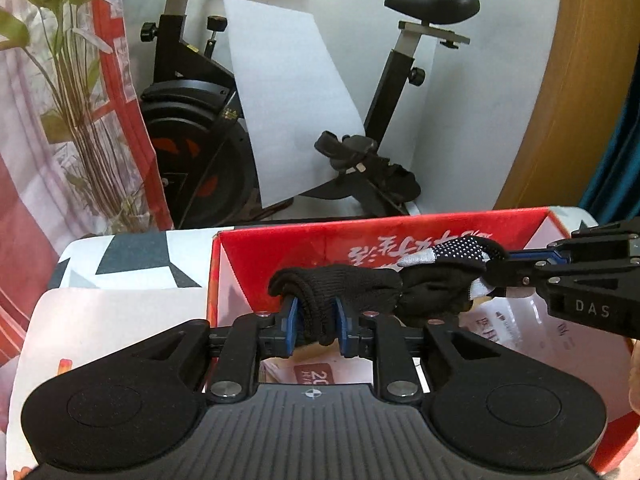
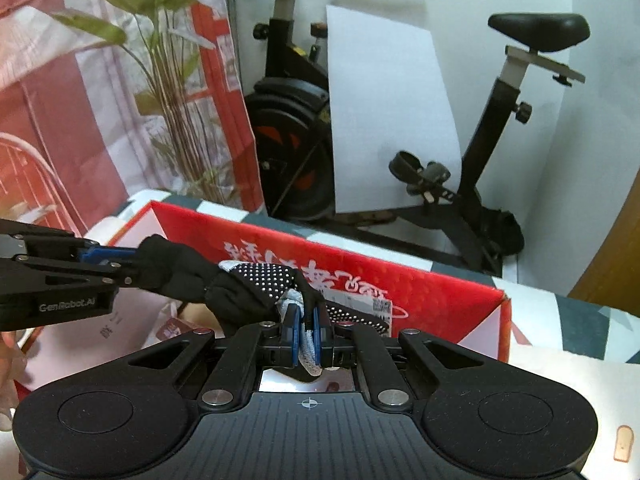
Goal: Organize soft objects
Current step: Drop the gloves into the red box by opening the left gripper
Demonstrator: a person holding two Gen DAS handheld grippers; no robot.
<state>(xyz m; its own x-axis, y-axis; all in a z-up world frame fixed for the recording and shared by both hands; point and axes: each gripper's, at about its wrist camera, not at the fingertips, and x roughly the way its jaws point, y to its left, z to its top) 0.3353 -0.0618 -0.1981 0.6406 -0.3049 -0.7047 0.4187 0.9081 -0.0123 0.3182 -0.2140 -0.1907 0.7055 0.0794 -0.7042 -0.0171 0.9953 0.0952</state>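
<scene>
Both jaws were clamped on one black glove (image 1: 360,286), each at an end, so it hung stretched between your two tools above the red box (image 1: 404,236). Your left gripper (image 1: 316,322) pinched the knit cuff end between its blue pads (image 1: 290,320), the fabric bunched over the fingertips and drooping a little below them. Further right, the glove's body twisted into a thick roll, then showed its white-dotted palm (image 1: 464,250) with a grey patch beside it. Your right gripper (image 2: 307,334) bit on that dotted end, a thin grey-and-black edge squeezed tight between its pads (image 2: 292,334); in the left wrist view it came in from the right edge, touching the glove near the box's far right corner.

Under the glove, the box lay open with printed paper and packets inside; what they were, you could not tell. It sat on a surface with a grey, white and dark geometric cover (image 1: 132,258).

Behind, from left to right: a red-and-white curtain (image 1: 24,152), a plant (image 1: 68,80) with thin stems, an exercise bike (image 1: 200,132) with a white sheet (image 1: 296,100) leaning on it, and a curved wooden panel (image 1: 580,92)
</scene>
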